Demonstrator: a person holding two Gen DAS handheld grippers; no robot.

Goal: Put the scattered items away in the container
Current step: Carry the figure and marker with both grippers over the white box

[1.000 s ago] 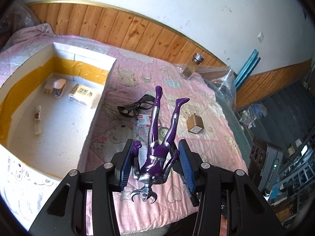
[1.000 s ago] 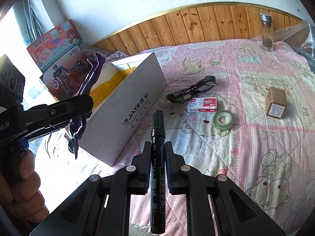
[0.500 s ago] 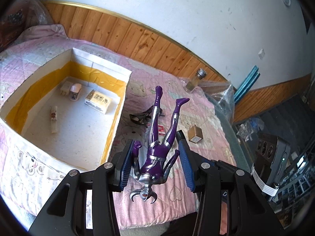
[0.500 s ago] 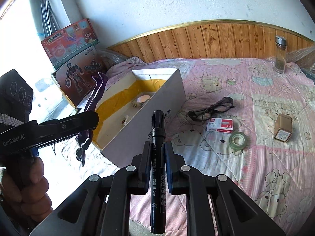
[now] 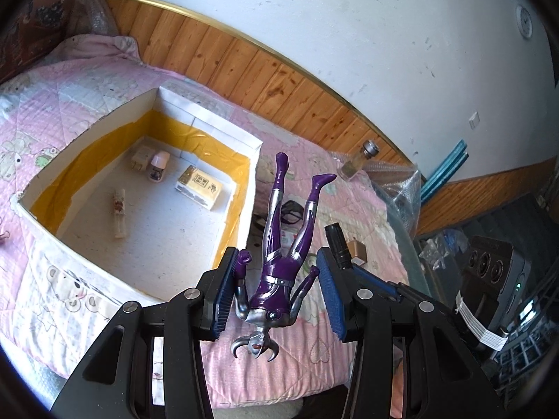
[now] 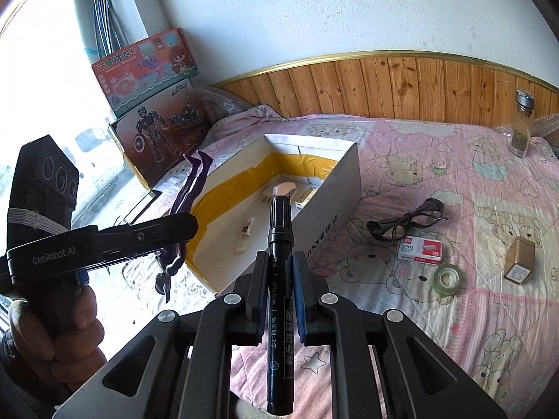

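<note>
My left gripper (image 5: 277, 281) is shut on a purple and silver toy figure (image 5: 279, 262), held head down with its legs pointing away, beside the near right corner of the box. The white cardboard box (image 5: 213, 124), lined with yellow tape, lies open on the pink quilt and holds several small items. My right gripper (image 6: 281, 269) is shut on a black marker (image 6: 279, 279) whose cap points at the box (image 6: 335, 206). In the right wrist view the left gripper (image 6: 174, 230) hangs with the figure (image 6: 190, 188) left of the box.
On the quilt right of the box lie black glasses (image 6: 405, 220), a red-and-white staple box (image 6: 421, 251), a tape roll (image 6: 447, 277) and a small gold box (image 6: 520, 260). A glass bottle (image 6: 522, 125) stands by the wooden wall panel. Toy cartons (image 6: 146, 70) stand behind the box.
Both grippers have risen and drawn back, so the whole box now shows nearer the middle of each view. The figure and the marker stay gripped as before.
</note>
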